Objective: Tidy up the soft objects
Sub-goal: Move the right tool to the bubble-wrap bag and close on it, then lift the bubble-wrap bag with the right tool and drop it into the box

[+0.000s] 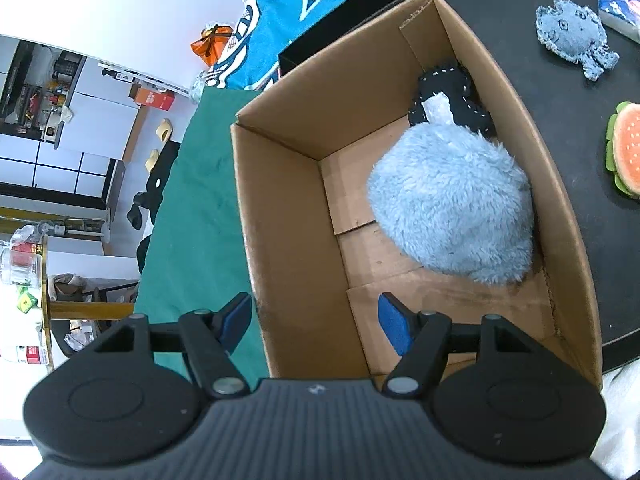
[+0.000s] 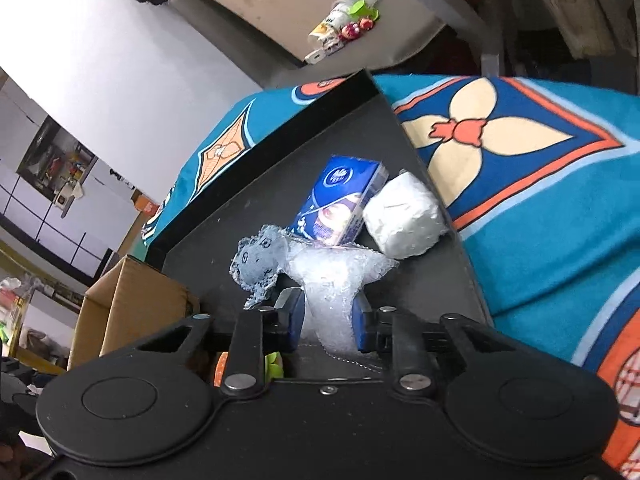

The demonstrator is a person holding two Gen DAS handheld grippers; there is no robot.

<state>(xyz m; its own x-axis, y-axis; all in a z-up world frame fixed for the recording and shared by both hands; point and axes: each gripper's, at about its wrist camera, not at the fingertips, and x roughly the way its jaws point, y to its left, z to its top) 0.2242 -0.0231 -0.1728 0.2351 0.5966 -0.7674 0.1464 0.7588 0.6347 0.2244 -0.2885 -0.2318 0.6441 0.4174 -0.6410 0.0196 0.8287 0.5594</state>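
Observation:
An open cardboard box (image 1: 288,216) holds a fluffy light-blue plush (image 1: 452,204) and a black stitched felt piece (image 1: 452,92). My left gripper (image 1: 316,320) hangs open over the box's near wall, its blue pads empty. In the right wrist view my right gripper (image 2: 326,322) is shut on a crumpled sheet of clear bubble wrap (image 2: 332,276), pinched between both pads above the black table (image 2: 248,216). A grey felt animal (image 2: 258,264) lies just left of the wrap; it also shows as the grey felt animal (image 1: 572,36) beyond the box.
A blue tissue pack (image 2: 340,200) and a white roll (image 2: 404,220) lie behind the wrap. A burger-shaped toy (image 1: 626,152) sits right of the box. The box corner (image 2: 128,296) is at the left. A teal patterned blanket (image 2: 540,200) borders the table; a green cloth (image 1: 200,200) lies left of the box.

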